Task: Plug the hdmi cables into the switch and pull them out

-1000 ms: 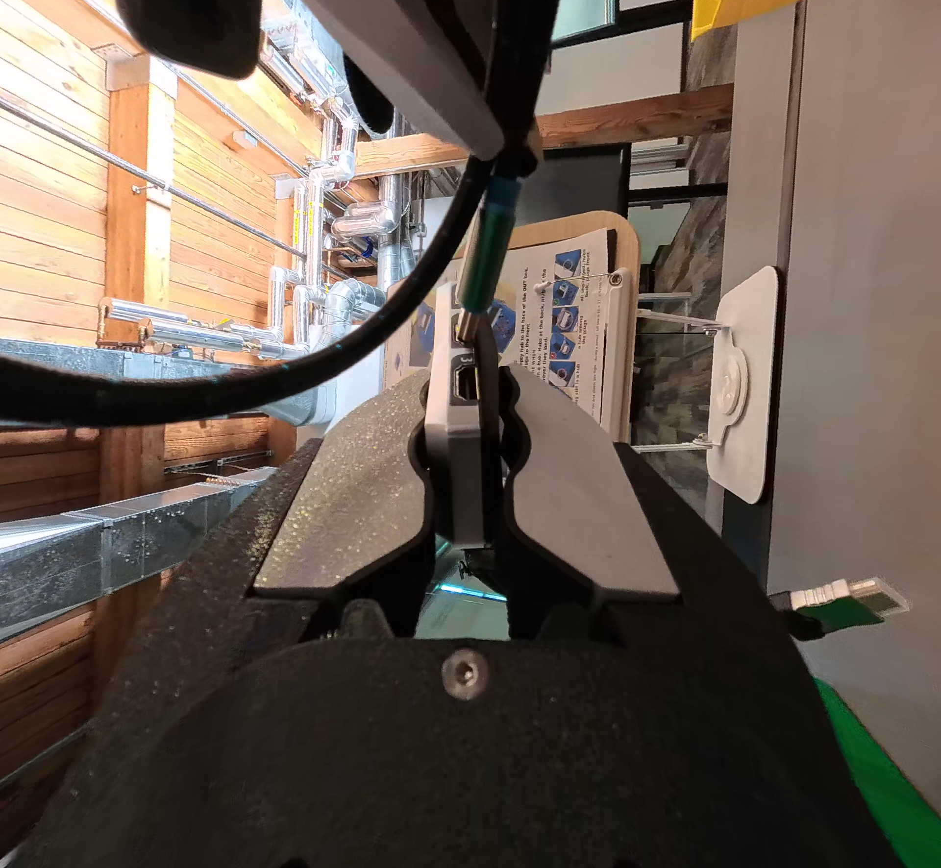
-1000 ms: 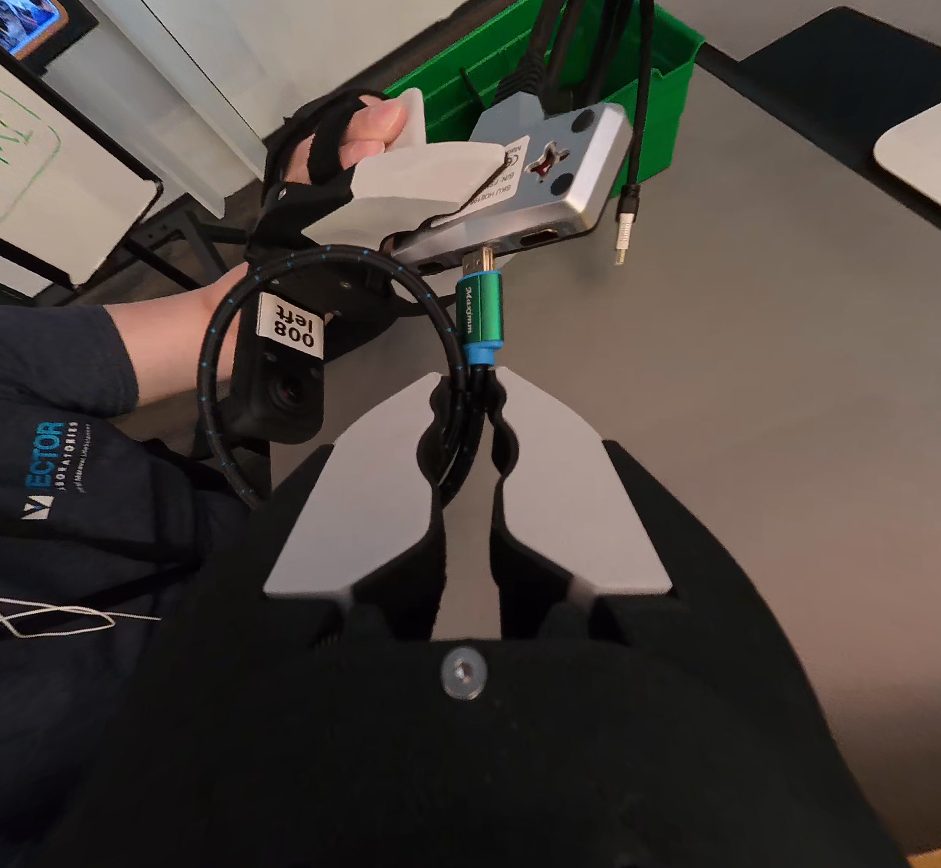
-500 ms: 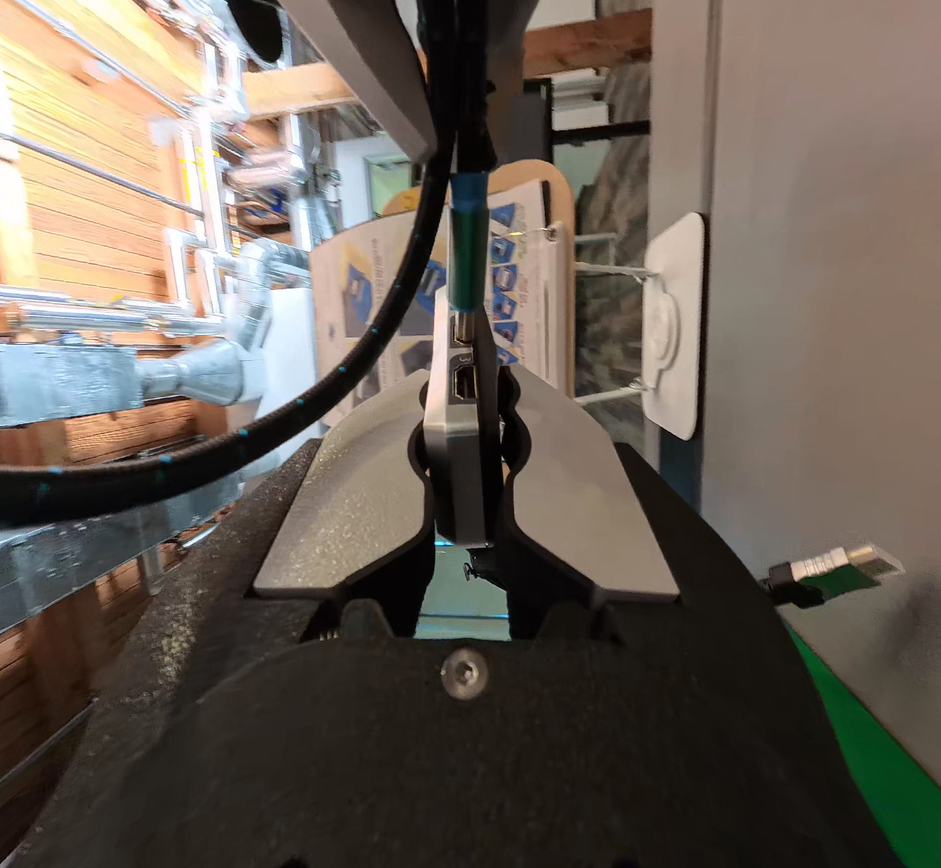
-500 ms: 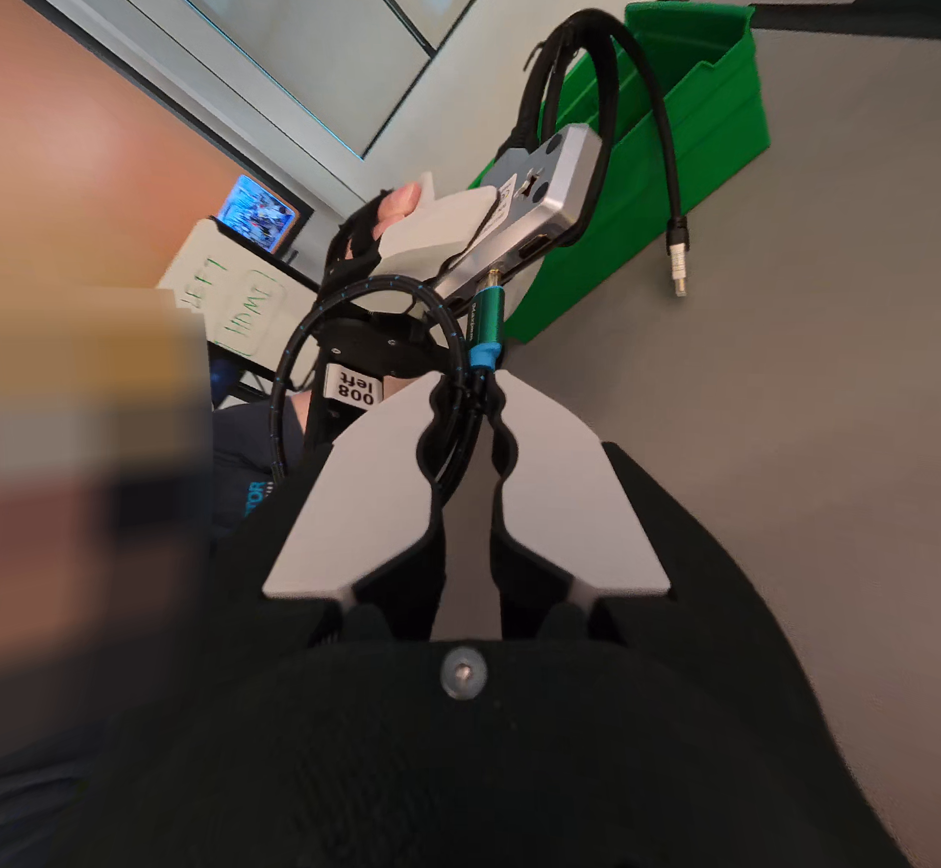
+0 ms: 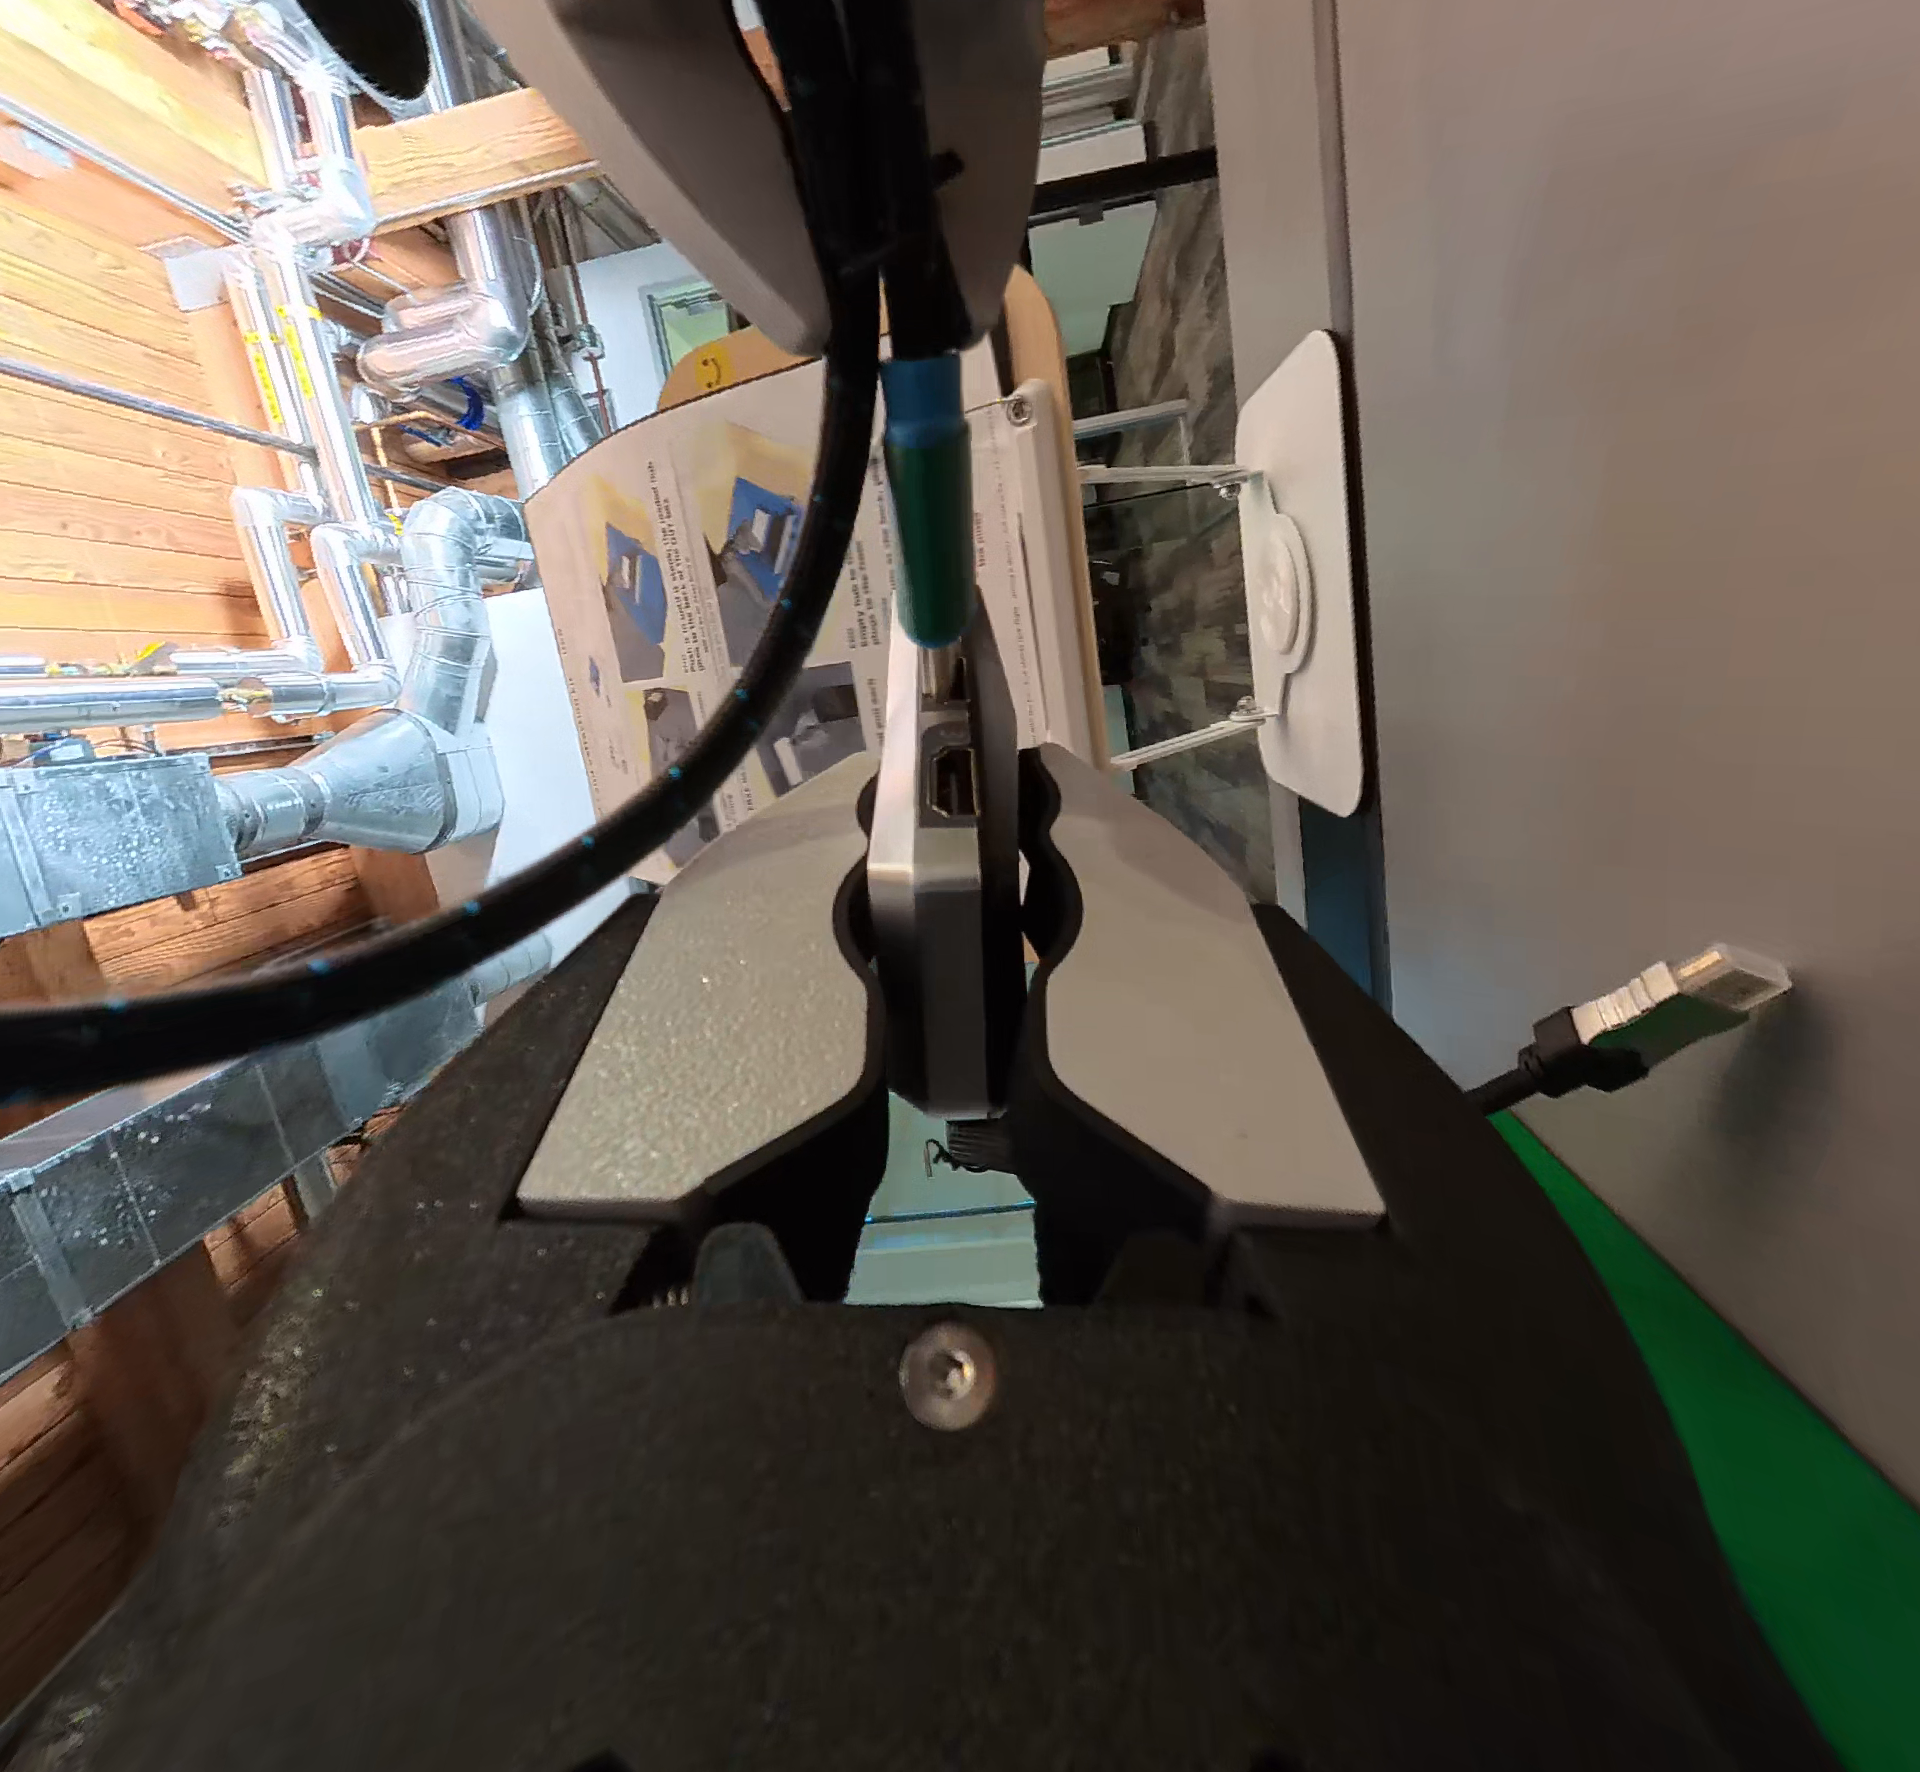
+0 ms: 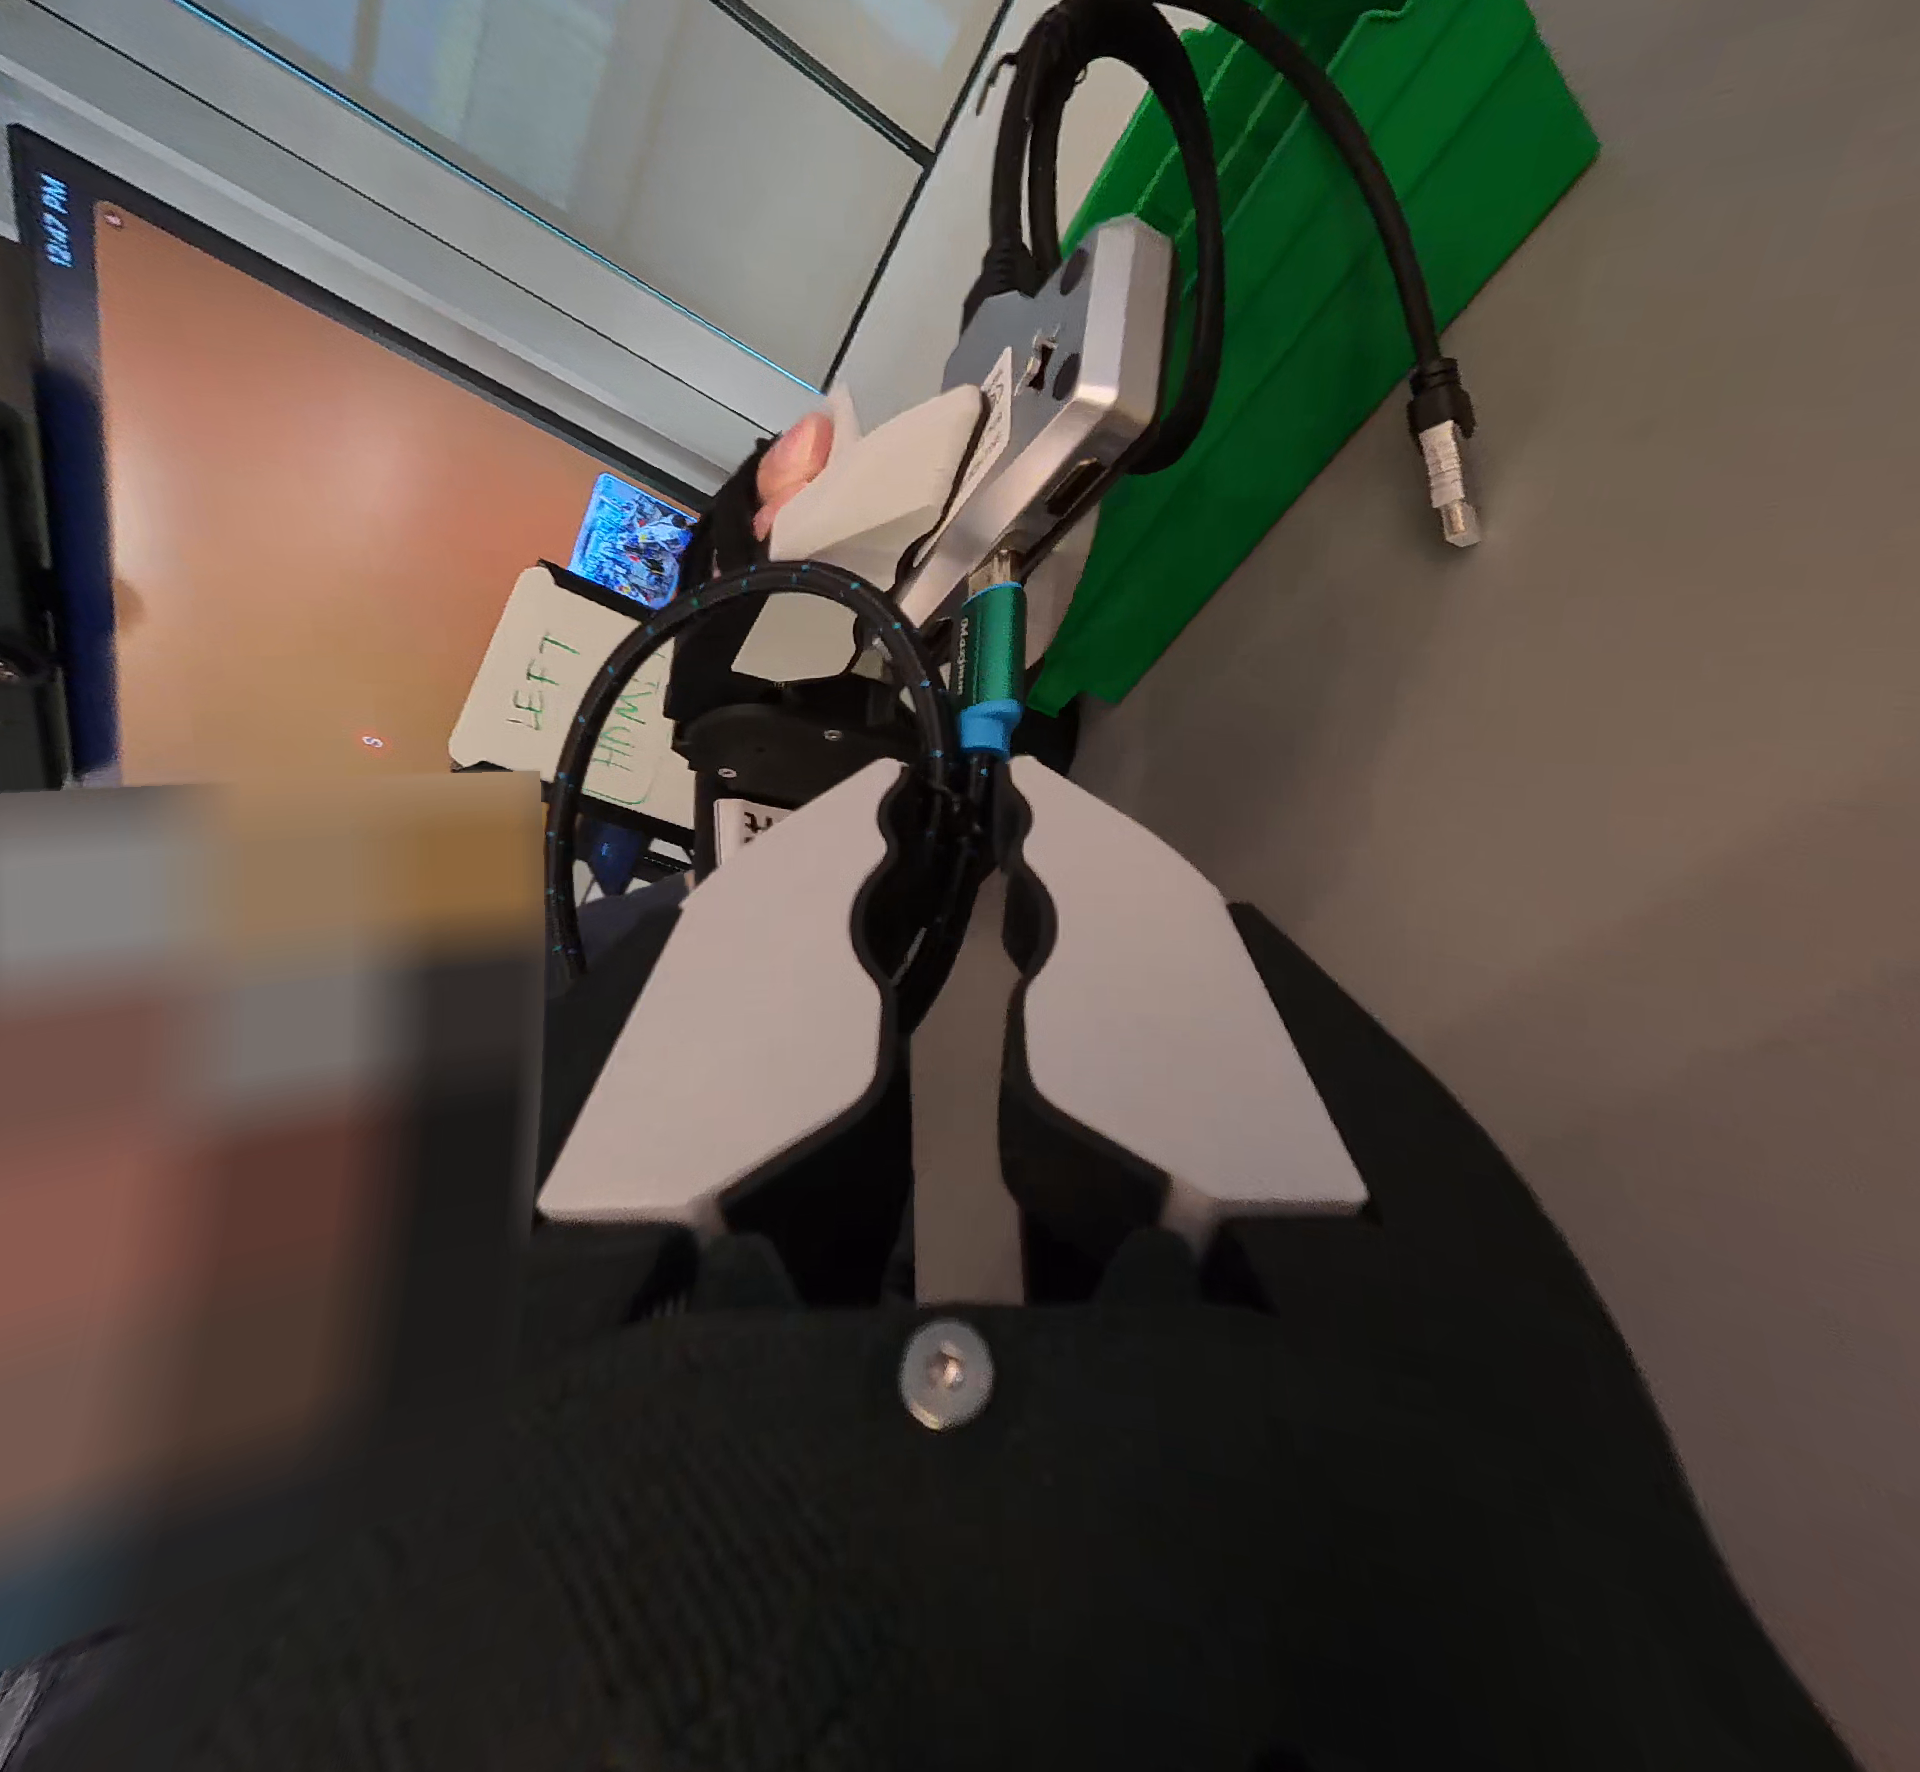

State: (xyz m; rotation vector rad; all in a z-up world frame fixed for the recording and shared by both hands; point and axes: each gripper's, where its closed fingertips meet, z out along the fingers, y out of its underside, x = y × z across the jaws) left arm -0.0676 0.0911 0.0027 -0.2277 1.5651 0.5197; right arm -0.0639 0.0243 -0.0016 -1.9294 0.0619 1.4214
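My left gripper (image 5: 951, 787) is shut on the silver HDMI switch (image 5: 914, 943) and holds it edge-on in the air. An empty port (image 5: 951, 782) faces the camera. My right gripper (image 6: 961, 787) is shut on the black braided HDMI cable (image 6: 613, 714), just behind the blue collar of its green plug (image 6: 987, 652). The plug's metal tip sits at a port on the switch (image 6: 1091, 340), with part of the metal showing. In the left wrist view the plug (image 5: 930, 538) comes down from the right gripper (image 5: 904, 309) onto the switch's far end.
A thin black cable (image 6: 1351, 164) loops from the switch, and its loose connector (image 6: 1449, 475) hangs over the grey table (image 6: 1558, 891). A green bin (image 6: 1351, 216) stands behind the switch. A white stand with a printed sheet (image 5: 727, 579) and a white plate (image 5: 1299, 569) lie beyond. There is about 7 centimeters between the tips of the two grippers.
Both grippers have swung and tilted together, so the room and the green bin shift in both views. The plug's tip stays at the switch's port. Both grips are unchanged.
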